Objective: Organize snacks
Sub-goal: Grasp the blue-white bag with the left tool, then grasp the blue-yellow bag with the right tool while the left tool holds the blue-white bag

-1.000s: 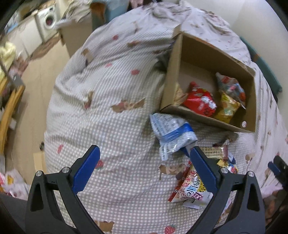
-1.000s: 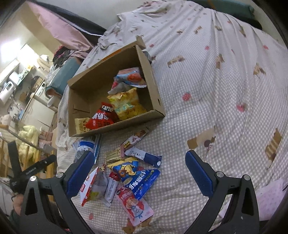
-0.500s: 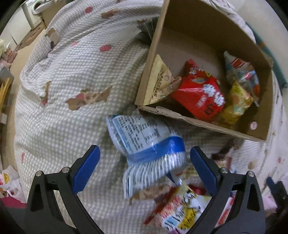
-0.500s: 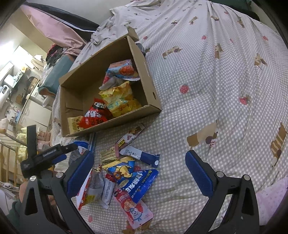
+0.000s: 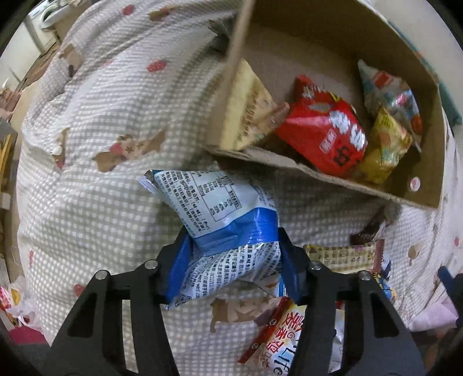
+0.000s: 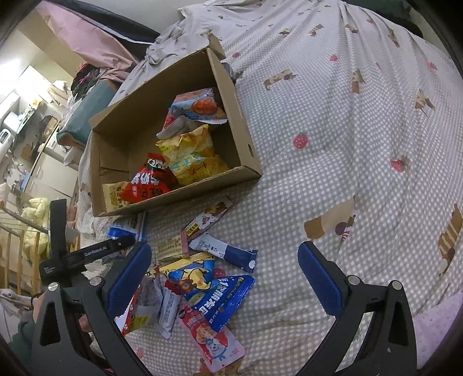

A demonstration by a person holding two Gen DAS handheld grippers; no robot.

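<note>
You have a bed (image 6: 332, 179) under everything, its cover checked grey and white and printed with strawberries (image 6: 300, 141) and little brown dogs (image 6: 280, 77). At its head the cover bunches beside a pink quilt (image 6: 95, 37). Past the bed's left edge in the right wrist view you can see a teal bin (image 6: 86, 112), pale cabinets (image 6: 49, 176) and a yellow padded garment (image 6: 36, 219) on a wooden rail. In the left wrist view, a white appliance (image 5: 49, 14) sits at the top corner.
</note>
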